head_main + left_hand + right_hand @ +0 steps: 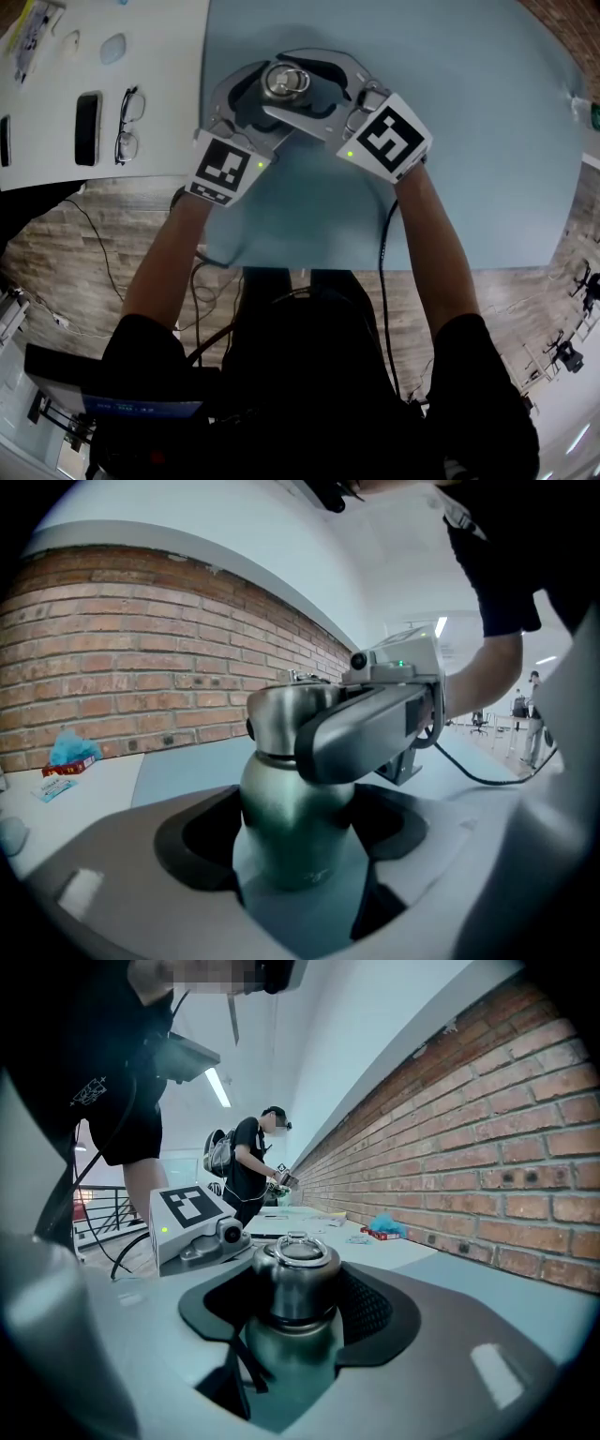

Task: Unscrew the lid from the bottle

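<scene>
- The brushed-steel, round-shouldered bottle (pixel 295 836) stands upright on the pale blue table (pixel 469 141), at twelve o'clock from the person, between both tools.
- The left gripper (pixel 298 874) enters from seven o'clock in the head view. Its jaws stand wide, and the dark pads appear to bear on the body below the shoulder, bracing it.
- The right gripper (pixel 295 1283) enters from four o'clock, one level higher. Its jaws close round the steel screw lid with a ring on top (pixel 295 1258).
- The lid is seated on the neck with no gap at the seam. In my judgement, unscrewing is not yet under way.
- Risk: smooth metal against curved pads. A light clamp would let the lid slip instead of turning.
- Risk: if the lower hold gives, the body turns with the lid and the thread stays engaged.
- Risk: the two tools are stacked very close together. A wide twist could foul one on the other or tip the bottle.
</scene>
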A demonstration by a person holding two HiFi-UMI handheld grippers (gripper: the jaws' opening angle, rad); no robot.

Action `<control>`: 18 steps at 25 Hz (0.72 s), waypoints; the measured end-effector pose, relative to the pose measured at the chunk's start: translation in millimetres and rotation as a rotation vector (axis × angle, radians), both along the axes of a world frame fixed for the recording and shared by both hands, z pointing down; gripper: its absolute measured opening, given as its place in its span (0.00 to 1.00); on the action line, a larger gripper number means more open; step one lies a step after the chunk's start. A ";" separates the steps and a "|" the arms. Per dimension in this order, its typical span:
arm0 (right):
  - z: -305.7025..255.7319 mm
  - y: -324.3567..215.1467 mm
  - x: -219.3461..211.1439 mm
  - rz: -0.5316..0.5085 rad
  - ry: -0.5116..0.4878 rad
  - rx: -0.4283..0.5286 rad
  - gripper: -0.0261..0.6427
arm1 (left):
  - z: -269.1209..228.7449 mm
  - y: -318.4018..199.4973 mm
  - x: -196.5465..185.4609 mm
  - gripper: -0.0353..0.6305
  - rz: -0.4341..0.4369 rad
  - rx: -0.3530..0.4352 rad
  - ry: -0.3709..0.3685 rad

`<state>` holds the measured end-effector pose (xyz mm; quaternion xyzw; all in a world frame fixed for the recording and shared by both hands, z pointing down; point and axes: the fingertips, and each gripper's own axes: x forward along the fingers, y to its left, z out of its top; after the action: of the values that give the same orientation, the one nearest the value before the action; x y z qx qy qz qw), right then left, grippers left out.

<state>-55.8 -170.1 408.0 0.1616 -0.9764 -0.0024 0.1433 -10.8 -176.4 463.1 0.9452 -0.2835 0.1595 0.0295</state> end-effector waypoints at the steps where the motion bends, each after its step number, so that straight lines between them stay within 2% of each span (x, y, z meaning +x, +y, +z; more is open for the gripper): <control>1: 0.0 0.0 0.0 0.000 -0.001 -0.001 0.43 | 0.0 0.1 0.0 0.59 0.000 0.000 0.001; 12: 0.0 -0.2 0.9 -0.004 0.001 -0.001 0.43 | -1.2 -0.4 0.3 0.61 -0.011 0.003 -0.021; 18: 2.6 0.2 0.7 -0.002 0.017 0.000 0.43 | -4.9 -0.2 -3.5 0.62 -0.103 -0.014 0.003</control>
<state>-55.1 -169.9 410.5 0.1605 -0.9753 -0.0036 0.1516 -14.3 -176.6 458.2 0.9293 -0.3307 0.1581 0.0446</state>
